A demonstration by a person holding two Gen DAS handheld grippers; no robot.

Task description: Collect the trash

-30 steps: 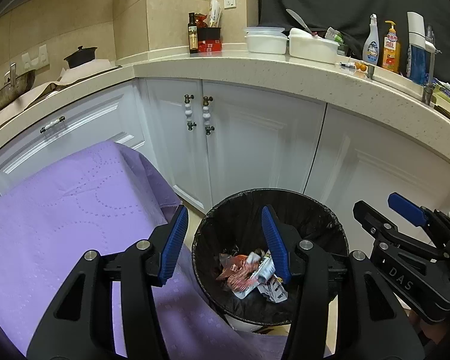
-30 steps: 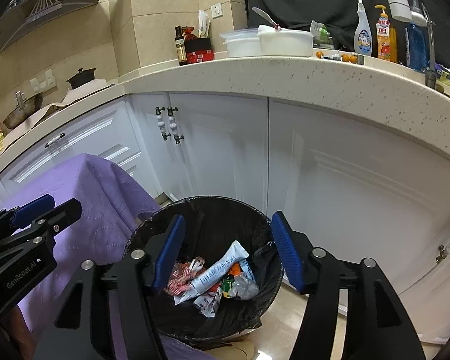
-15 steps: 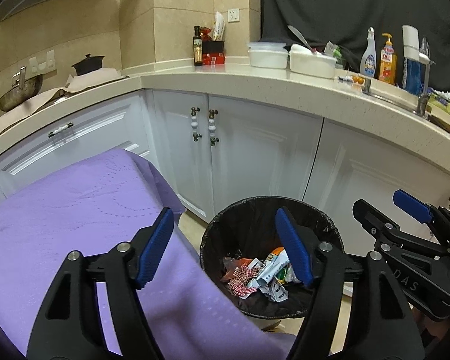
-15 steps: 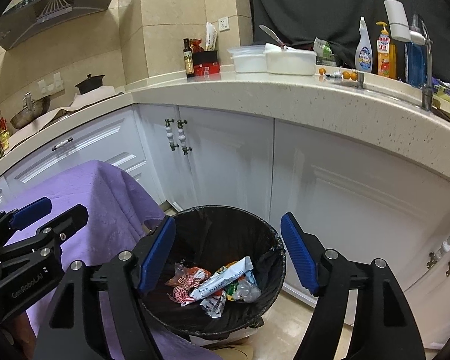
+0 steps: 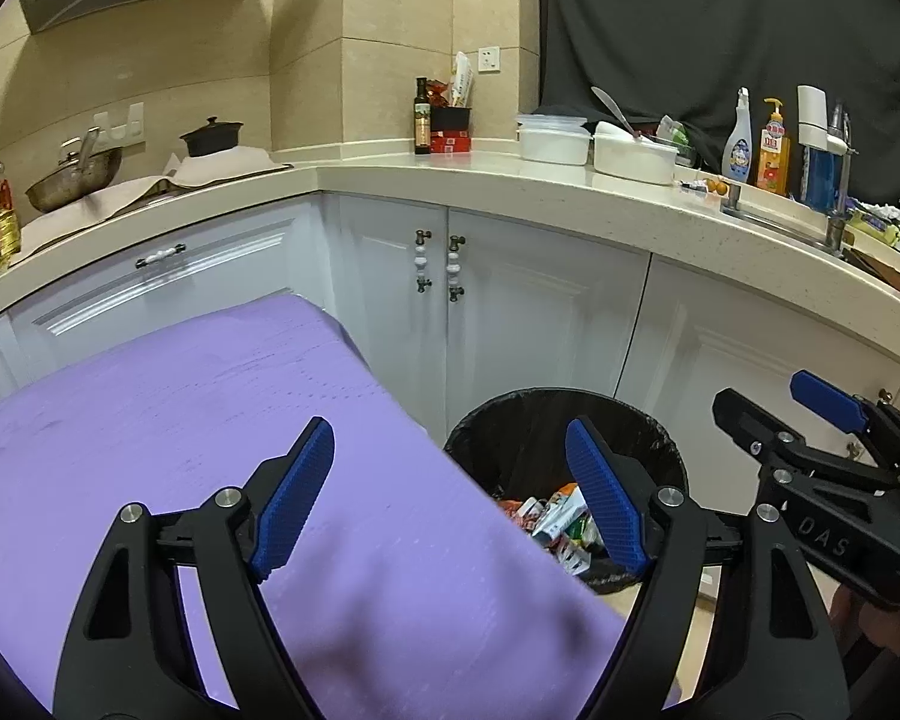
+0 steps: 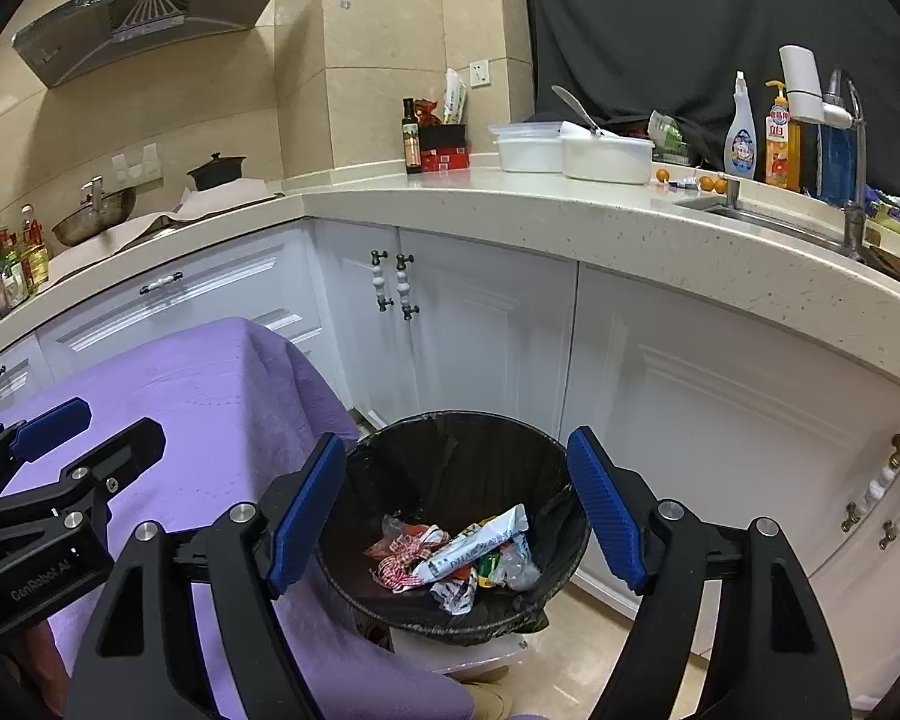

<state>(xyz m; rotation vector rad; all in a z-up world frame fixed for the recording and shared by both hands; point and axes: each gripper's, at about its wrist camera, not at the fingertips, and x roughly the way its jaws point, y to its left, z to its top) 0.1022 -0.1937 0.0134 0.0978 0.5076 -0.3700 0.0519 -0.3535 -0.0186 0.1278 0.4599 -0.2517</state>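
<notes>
A round bin with a black liner (image 6: 450, 438) (image 5: 528, 420) stands on the floor by the white cabinets, beside the purple-covered table (image 5: 180, 408) (image 6: 198, 384). Wrappers and other trash (image 6: 456, 558) (image 5: 555, 519) lie at its bottom. My left gripper (image 5: 450, 504) hangs over the table's corner, jaws opening, nothing between them. My right gripper (image 6: 456, 510) hovers above the bin, jaws opening wide, also empty. Each gripper shows at the edge of the other's view.
White cabinet doors (image 6: 492, 348) and a speckled countertop (image 6: 510, 210) curve behind the bin. On the counter stand white tubs (image 6: 606, 156), bottles (image 6: 741, 138), a sink tap (image 6: 852, 180), a wok (image 5: 72, 174) and a black pot (image 5: 210, 135). Tan floor (image 6: 582, 648) shows around the bin.
Both grippers have drawn back and up from the bin, so it looks smaller and the left one is now over the purple cloth. Both pairs of jaws have widened. More trash lies in the bin.
</notes>
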